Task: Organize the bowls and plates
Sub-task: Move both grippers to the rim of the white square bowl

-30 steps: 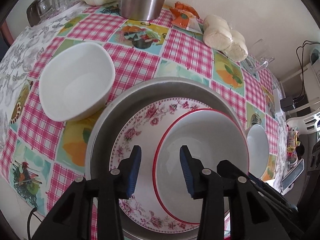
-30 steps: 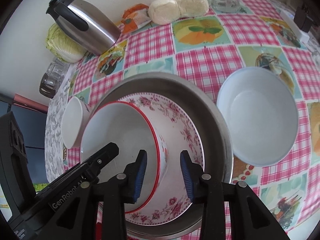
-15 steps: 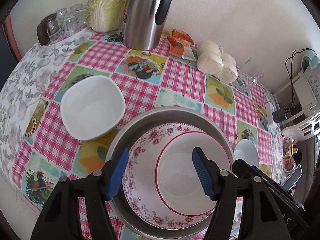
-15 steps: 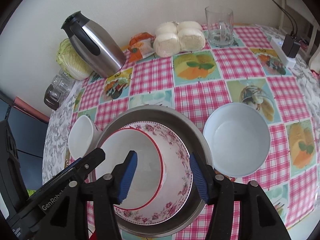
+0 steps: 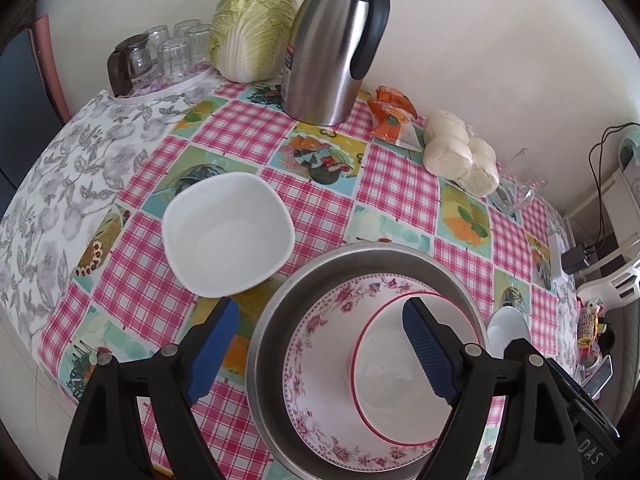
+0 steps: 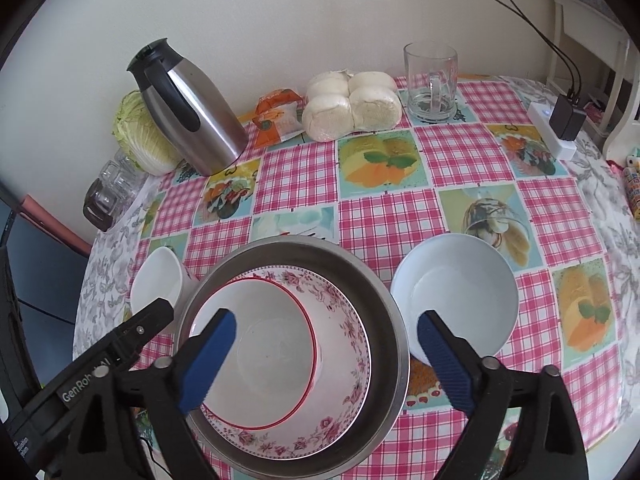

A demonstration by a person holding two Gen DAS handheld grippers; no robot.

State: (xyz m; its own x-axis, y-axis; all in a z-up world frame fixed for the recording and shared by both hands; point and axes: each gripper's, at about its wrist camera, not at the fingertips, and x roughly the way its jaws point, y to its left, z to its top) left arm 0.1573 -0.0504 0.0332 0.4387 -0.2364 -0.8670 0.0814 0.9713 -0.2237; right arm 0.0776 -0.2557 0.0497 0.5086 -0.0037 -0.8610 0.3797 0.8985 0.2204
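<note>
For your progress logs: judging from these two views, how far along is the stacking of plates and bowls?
Done: the red-rimmed bowl sits in the floral plate inside the metal pan. In hand: nothing; the left gripper and right gripper are open. Left: the square bowl and round bowl stand apart on the table.

Both wrist views look steeply down at the table [image 5: 256,132] from close above. The left one sits left of the metal pan [image 5: 260,332], the right one nearer its right, and both share the pan [image 6: 384,300] and thermos [image 6: 192,120].
</note>
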